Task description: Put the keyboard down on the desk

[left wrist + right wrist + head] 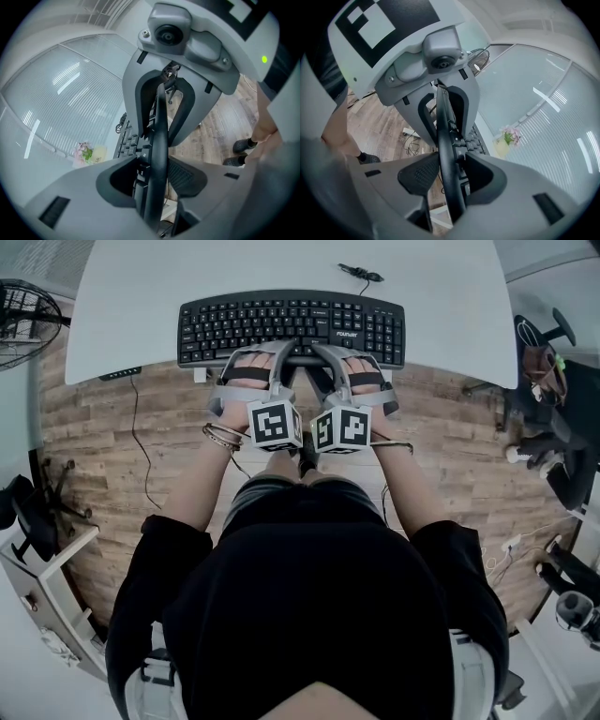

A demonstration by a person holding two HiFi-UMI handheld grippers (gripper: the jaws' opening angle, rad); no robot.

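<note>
I am looking steeply down from head height onto the worktop and floor. The cameras on the left hand-held gripper and right hand-held gripper are staring along their jaws, close up; all three are sharing the keyboard.

An office: a broad white desk bears a black keyboard at its near edge; an office chair stands right on wood-plank floor; blinds line the far glass wall
</note>
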